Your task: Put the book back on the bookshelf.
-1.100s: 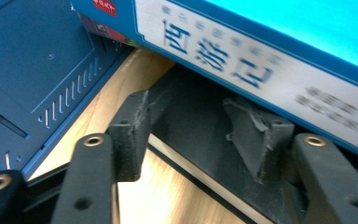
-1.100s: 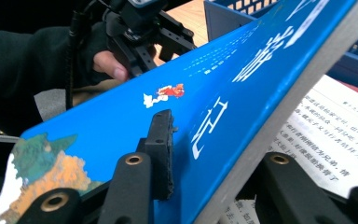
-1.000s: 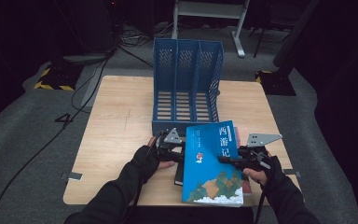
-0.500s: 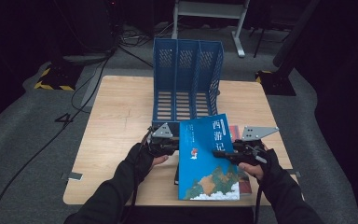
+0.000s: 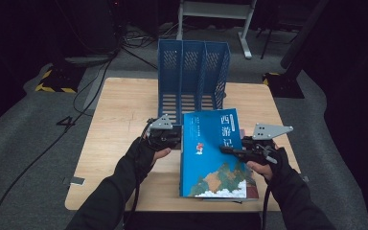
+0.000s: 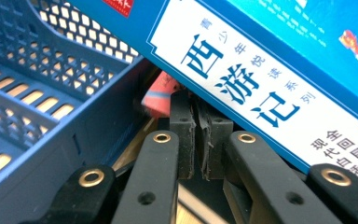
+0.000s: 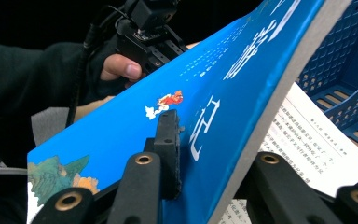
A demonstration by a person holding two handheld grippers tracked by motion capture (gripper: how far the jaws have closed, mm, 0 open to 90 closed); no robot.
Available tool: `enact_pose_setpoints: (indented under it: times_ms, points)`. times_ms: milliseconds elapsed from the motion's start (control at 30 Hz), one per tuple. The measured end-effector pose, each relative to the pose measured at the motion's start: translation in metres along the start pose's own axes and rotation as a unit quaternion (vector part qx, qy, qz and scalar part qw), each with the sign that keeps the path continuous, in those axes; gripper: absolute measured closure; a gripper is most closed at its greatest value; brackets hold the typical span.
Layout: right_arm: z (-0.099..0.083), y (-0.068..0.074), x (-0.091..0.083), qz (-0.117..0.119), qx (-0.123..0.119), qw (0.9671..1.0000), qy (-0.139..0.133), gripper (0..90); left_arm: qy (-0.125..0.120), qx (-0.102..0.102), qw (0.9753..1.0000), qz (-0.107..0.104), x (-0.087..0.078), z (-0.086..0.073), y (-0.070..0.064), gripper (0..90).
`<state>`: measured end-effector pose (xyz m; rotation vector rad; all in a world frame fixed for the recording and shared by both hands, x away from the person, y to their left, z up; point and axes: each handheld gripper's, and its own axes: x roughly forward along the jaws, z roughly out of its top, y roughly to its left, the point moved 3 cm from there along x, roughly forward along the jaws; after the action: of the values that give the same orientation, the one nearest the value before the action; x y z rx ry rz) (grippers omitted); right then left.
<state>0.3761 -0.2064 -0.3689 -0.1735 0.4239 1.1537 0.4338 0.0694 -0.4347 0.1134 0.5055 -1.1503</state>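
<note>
The right gripper (image 5: 226, 150) clamps the blue book (image 5: 215, 155) by its edge, raised at a tilt just before the file rack (image 5: 191, 72); the left gripper (image 6: 196, 140) (jaws pressed together) sits beside its spine.

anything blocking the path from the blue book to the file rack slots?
Nothing visible does. The blue paperback book, clamped at its edge by the right hand-held gripper, sits just short of the blue plastic three-slot file rack, whose slots look vacant. The left hand-held gripper is beside the book's spine, not ahead.

A blue file rack (image 5: 193, 76) stands on the wooden table (image 5: 120, 110).
</note>
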Motion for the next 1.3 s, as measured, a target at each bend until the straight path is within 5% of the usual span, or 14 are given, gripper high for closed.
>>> enact_pose_setpoints:
  times_ms: [167,600,1000,1300]
  points:
    - [0.0,0.001,-0.007,0.004,-0.007,0.9996,-0.028,73.7,-0.028,-0.025,0.9992,-0.014,0.001,0.014,0.001,87.3]
    - [-0.01,-0.002,-0.011,-0.013,-0.036,0.9974,-0.061,74.7,-0.038,-0.041,0.9982,-0.02,0.006,0.036,0.01,89.3]
    - [-0.017,-0.005,-0.027,-0.029,-0.049,0.9946,-0.087,78.2,-0.049,0.001,0.9977,-0.046,0.007,0.071,0.0,89.9]
    - [-0.014,-0.008,-0.035,-0.054,-0.057,0.9911,-0.107,80.5,-0.051,0.038,0.9972,-0.039,0.004,0.099,-0.009,90.0]
